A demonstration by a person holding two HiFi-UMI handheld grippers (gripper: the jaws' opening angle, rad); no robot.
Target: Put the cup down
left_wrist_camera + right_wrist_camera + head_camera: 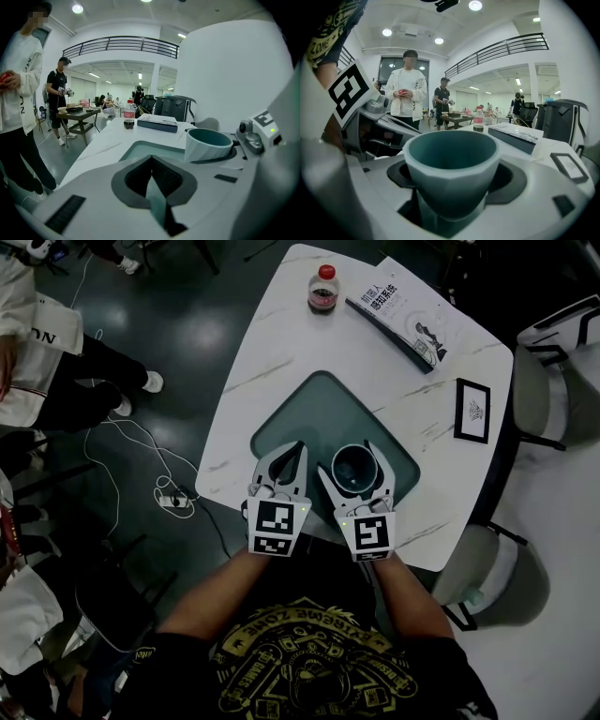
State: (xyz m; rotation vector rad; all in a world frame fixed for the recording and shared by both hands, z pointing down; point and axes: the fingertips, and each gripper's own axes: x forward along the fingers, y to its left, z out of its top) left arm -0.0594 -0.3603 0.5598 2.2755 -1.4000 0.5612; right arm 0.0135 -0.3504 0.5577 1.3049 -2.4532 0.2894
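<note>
Table [281, 334]: white marble-look top with a teal inset panel [309, 409] in the middle. A book [398, 315], a bottle [322, 289] and a small framed card [472, 410] sit well apart at the far side, so they do not bear on the set-down. My right gripper [351, 465] reaches over the near part of the inset with its jaws wide and grasping the cup [450, 161]. The dark pads [513, 180] sit against the wall on both sides, below the rim. My left gripper [151, 159] lies just beside it with its jaws clenched tip to tip and nothing between them. The cup is upright, mouth up and empty, over the inset. I cannot tell whether its base touches the surface or hangs just above it. Handling judgement: the wall is thick and faceted, so the cup looks stiff and will not give under the pads. Being empty, it is probably light. The finish looks matte, so grip should be fair. The body tapers toward the foot, so a loose hold could let it slide down through the jaws. The best hold is where I have it, across the widest band under the rim. It may chip if dropped, so the base should rest flat before I release.
</note>
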